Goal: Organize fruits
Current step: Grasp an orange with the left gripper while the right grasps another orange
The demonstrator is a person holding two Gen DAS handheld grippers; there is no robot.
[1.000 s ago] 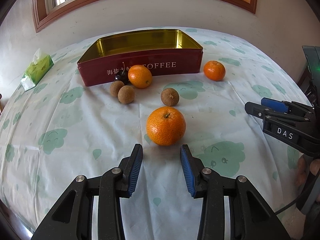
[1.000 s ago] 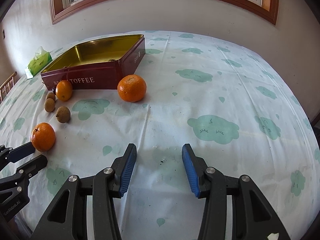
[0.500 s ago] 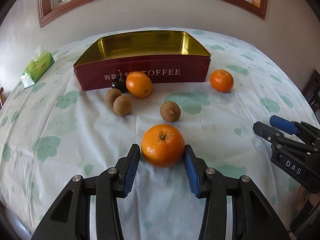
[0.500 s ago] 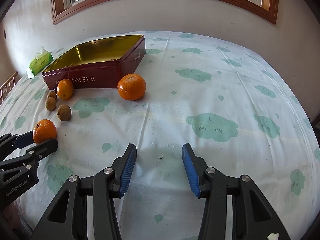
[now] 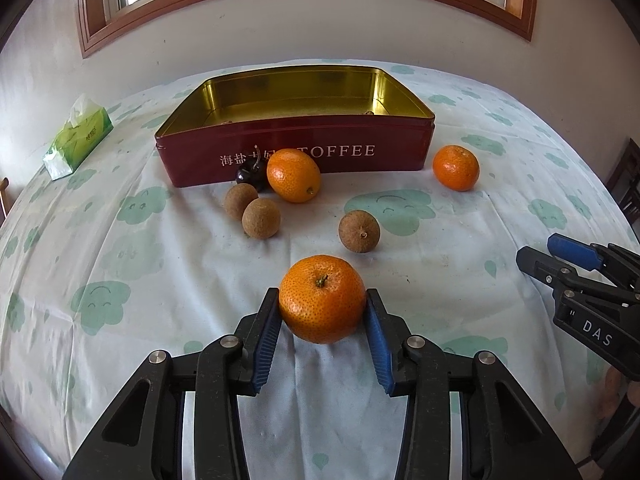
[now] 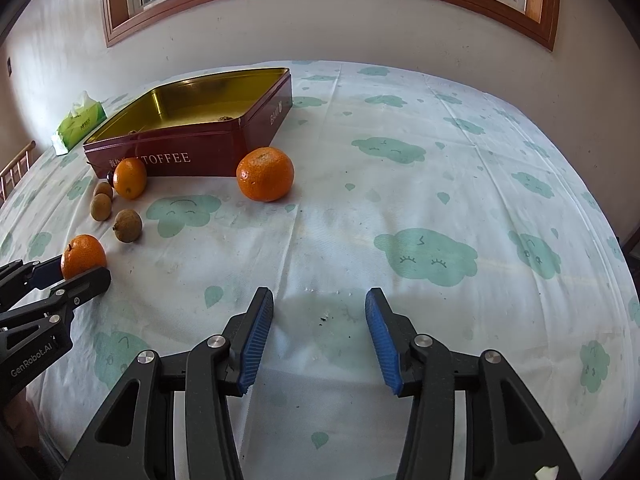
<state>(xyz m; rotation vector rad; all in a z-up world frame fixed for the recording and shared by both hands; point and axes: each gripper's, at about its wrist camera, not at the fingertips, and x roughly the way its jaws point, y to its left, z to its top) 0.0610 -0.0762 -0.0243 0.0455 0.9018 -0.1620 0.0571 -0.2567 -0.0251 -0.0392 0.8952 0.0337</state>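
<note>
Your left gripper (image 5: 322, 328) had its blue pads pressed against both sides of the nearest orange (image 5: 322, 298), so the jaws were clamped on that fruit, low over the cloud-print tablecloth (image 5: 120, 264). From that gripper, one longan (image 5: 359, 231) lay just beyond at 1 o'clock, close to the held orange but apart from it. Two more longans (image 5: 256, 212) sat touching each other at 11 o'clock, with a second orange (image 5: 293, 175) and a dark cherry (image 5: 251, 174) right behind them, up against the front wall of the red toffee tin (image 5: 360, 152). The tin stood open at 12 o'clock; over its front rim only small bits showed inside, too hidden to name. A third orange (image 5: 456, 168) rested at 1 o'clock, just off the tin's right front corner. A green tissue pack (image 5: 78, 136) lay at 10 o'clock near the cloth's far left edge.

Your right gripper (image 6: 318, 336) held its jaws wide apart with nothing between them, over bare cloth. From there the cloth ran open from 12 through 3 o'clock out to the wall (image 6: 400, 28), while all the fruit and the tin sat between 9 and 11 o'clock.
</note>
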